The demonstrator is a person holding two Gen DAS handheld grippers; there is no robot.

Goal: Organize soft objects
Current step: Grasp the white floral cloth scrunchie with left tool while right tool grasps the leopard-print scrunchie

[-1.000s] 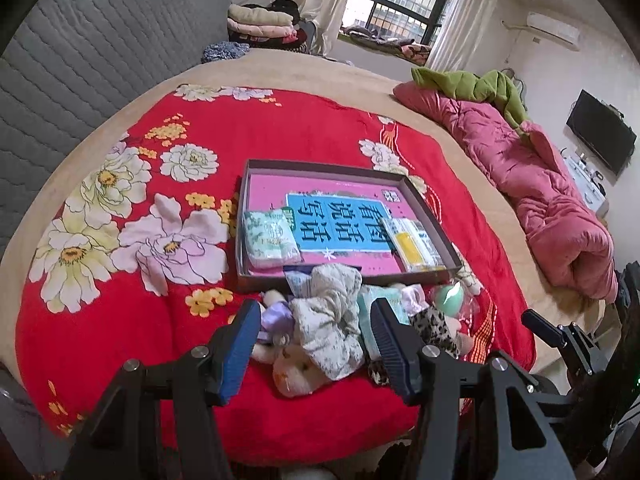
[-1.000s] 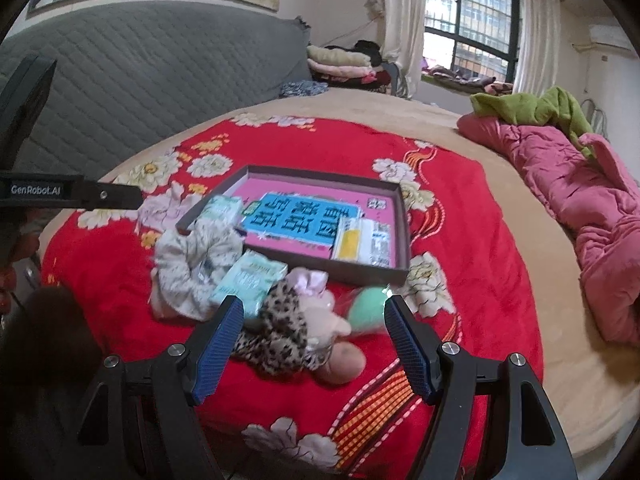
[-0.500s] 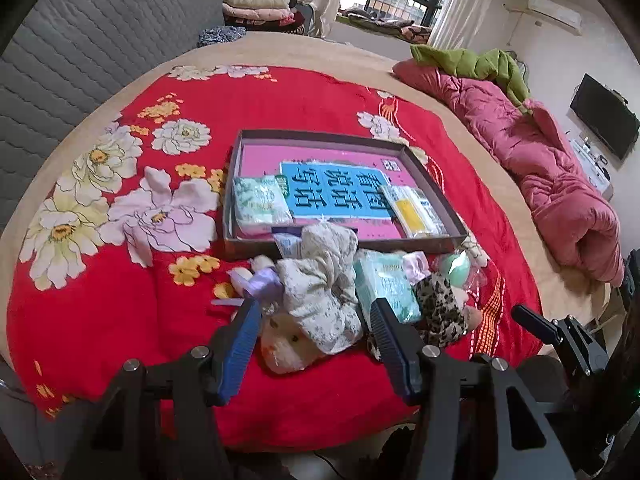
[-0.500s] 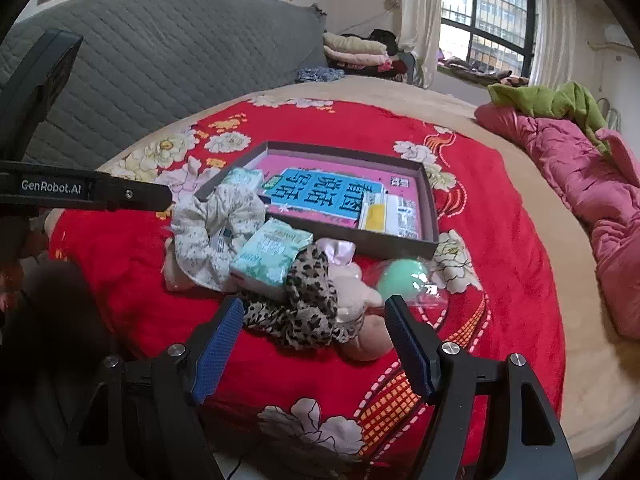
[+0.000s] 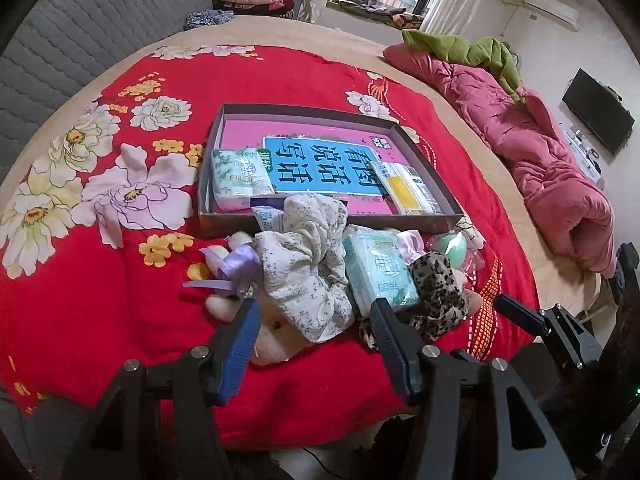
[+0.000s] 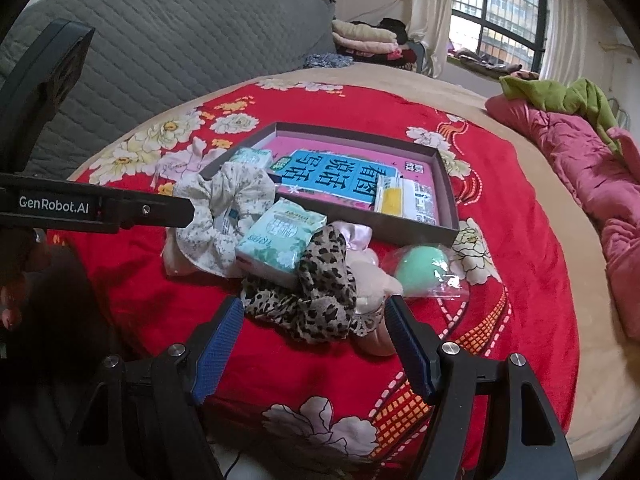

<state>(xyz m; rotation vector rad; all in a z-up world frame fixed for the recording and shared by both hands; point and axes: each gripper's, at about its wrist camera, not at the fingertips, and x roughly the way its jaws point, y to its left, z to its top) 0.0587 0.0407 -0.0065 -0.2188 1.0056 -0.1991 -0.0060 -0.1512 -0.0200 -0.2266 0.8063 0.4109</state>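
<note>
Two grippers are in front of me, and both sets of blue-padded fingers stand wide with nothing between them. My left gripper hangs over the near edge of a pile of soft things on the red flowered bedspread; the pale floral fabric scrunchie lies just past the gap, with a cream plush toy under it by the left finger and a lavender ribbon bow to the left. A mint-green tissue pack sits near the right finger.

My right gripper faces the leopard-print fabric scrunchie, which lies right at the fingertips, draped partly over a second cream plush toy. I cannot tell whether the pads touch it. A mint-green sponge egg in a clear bag rests just to the right.

Beyond the pile sits the shallow grey cardboard box lid, its near wall touching the heap. Inside it lie a pink and blue book, a green tissue pack at the left end and a yellow-and-white packet at the right.
</note>
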